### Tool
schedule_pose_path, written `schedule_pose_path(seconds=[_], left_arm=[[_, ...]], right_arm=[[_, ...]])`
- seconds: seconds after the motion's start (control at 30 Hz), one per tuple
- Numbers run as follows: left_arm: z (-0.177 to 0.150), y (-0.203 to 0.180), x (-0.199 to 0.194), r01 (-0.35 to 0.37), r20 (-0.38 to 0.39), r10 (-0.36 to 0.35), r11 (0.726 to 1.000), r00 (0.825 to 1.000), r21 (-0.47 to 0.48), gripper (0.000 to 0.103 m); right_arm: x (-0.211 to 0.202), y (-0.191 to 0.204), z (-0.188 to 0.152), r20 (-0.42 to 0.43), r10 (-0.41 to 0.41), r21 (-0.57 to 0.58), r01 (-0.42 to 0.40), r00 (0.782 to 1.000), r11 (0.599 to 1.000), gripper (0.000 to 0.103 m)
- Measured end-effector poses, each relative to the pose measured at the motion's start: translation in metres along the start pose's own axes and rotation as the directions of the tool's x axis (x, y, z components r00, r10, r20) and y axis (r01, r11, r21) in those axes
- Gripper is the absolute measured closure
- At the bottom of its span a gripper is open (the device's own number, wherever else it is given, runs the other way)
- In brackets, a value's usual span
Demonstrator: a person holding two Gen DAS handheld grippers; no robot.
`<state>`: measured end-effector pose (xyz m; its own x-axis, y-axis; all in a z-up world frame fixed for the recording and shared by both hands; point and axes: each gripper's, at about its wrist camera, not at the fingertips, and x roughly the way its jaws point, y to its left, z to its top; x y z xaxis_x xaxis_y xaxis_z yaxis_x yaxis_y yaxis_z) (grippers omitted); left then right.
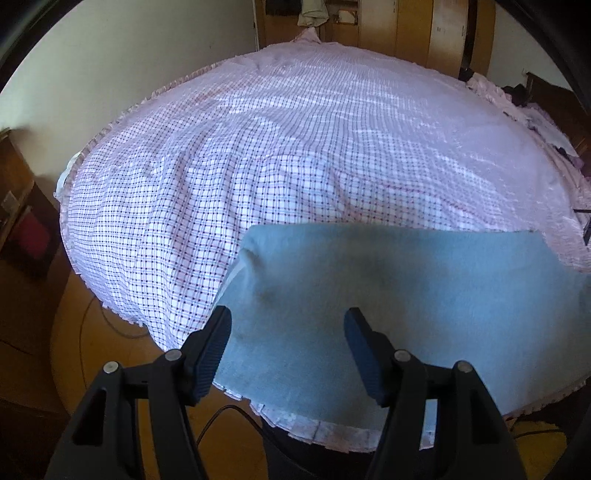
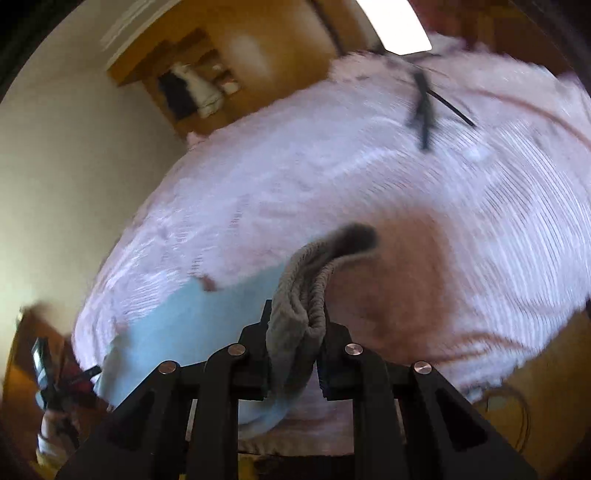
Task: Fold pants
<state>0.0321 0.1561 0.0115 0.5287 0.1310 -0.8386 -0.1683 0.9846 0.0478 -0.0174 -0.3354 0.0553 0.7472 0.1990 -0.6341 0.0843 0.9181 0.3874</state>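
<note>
In the left wrist view a light blue cloth lies flat on the near part of a bed with a pink checked sheet. My left gripper is open and empty, its fingers hovering over the cloth's near left part. In the right wrist view, which is blurred by motion, my right gripper is shut on a bunched grey ribbed garment, probably the pants, held above the bed. The blue cloth shows low on the left there.
Clothes lie heaped at the bed's far right. A black strap-like object lies on the far part of the bed. A wooden wardrobe stands behind the bed. A cable runs on the floor below the bed's near edge.
</note>
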Motion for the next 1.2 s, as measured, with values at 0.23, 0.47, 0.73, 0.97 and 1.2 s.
schedule_pose_path(seconds=[0.23,0.47,0.73,0.97,1.2], left_arm=[[-0.001,0.004,-0.012,0.040,0.026,-0.039,0.999,0.999,-0.019,0.036],[-0.004,0.008,-0.016,0.053,0.044,-0.051,0.998,0.998,-0.026,0.036],[-0.009,0.017,-0.021,0.073,0.091,-0.074,0.997,0.993,0.005,0.036],[-0.016,0.035,-0.024,0.067,0.096,-0.064,0.997,0.993,-0.031,0.036],[-0.022,0.059,-0.026,0.072,0.111,-0.061,0.992,0.992,-0.102,0.036]], right_arm=[[0.004,0.089,0.024,-0.018,0.149,-0.208,-0.149,0.989,0.967,0.092],[0.030,0.172,0.027,-0.101,0.242,-0.352,-0.262,0.965,0.898,0.092],[0.063,0.263,0.022,-0.201,0.292,-0.457,-0.353,0.935,0.816,0.092],[0.095,0.321,-0.002,-0.290,0.308,-0.495,-0.418,0.906,0.762,0.092],[0.140,0.368,-0.049,-0.414,0.285,-0.514,-0.481,0.864,0.711,0.092]])
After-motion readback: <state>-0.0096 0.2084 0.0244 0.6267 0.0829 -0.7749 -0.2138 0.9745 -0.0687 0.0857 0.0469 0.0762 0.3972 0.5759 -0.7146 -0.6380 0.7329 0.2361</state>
